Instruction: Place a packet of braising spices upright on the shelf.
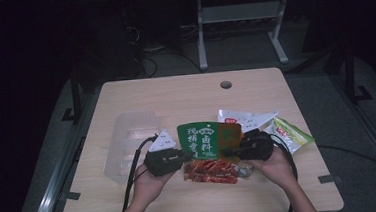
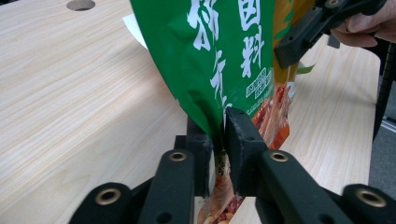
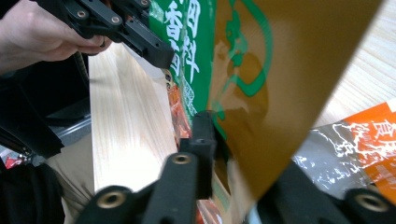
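Observation:
A green and orange-brown snack bag (image 1: 208, 138) with white lettering is held upright above the table's front middle, between both grippers. My left gripper (image 1: 182, 158) is shut on the bag's left lower edge; in the left gripper view the green bag (image 2: 219, 60) runs down into the shut jaws of my left gripper (image 2: 223, 140). My right gripper (image 1: 232, 152) is shut on the bag's right lower edge, and in the right gripper view the brown side of the bag (image 3: 289, 74) covers one jaw. A red-printed packet (image 1: 211, 170) lies on the table just under the bag.
A clear plastic tray (image 1: 128, 140) stands at the left of the wooden table (image 1: 175, 97). A white packet (image 1: 244, 118) and a yellow-green packet (image 1: 292, 134) lie at the right. A small white packet (image 1: 162, 140) sits behind my left gripper. A cable hole (image 1: 226, 85) is at the back.

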Tool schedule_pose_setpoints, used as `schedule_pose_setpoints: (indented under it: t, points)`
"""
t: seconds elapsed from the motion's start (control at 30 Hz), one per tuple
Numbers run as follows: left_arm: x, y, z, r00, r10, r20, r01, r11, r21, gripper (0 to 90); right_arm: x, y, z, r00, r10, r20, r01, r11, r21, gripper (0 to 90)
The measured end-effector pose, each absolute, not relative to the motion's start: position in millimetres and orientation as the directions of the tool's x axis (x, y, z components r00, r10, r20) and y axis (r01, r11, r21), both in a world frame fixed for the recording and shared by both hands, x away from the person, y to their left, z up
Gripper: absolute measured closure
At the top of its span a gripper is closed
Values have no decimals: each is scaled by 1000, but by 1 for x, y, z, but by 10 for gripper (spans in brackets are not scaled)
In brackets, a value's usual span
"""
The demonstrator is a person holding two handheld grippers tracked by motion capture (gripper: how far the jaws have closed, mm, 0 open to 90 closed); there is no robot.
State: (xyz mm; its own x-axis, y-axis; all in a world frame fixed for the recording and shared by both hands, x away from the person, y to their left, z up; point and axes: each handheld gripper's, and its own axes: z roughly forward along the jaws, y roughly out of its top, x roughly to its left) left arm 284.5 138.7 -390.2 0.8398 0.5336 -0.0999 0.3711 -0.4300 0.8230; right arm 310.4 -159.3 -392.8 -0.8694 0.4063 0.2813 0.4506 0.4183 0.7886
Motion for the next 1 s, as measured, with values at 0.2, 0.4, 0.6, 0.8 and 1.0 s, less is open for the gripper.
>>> schedule_pose_setpoints:
  t: [0.2, 0.4, 0.6, 0.8, 1.0]
  points:
    - [273, 140, -386, 838, 544, -43, 340, -460, 820, 646, 307, -159, -391, -884, 381, 270, 428, 429, 796, 892]
    - [262, 146, -383, 825, 565, -11, 324, -457, 828, 477, 303, -158, -390, -887, 385, 255, 417, 427, 802, 897]
    - [255, 152, -386, 827, 561, -42, 334, -429, 839, 386, 301, -161, -387, -882, 400, 249, 416, 412, 811, 899]
    - [243, 159, -392, 835, 548, -56, 334, -422, 843, 313, 300, -159, -381, -877, 419, 234, 410, 401, 819, 900]
    - [233, 168, -398, 846, 530, -57, 323, -426, 845, 269, 297, -147, -370, -886, 422, 192, 383, 430, 818, 900]
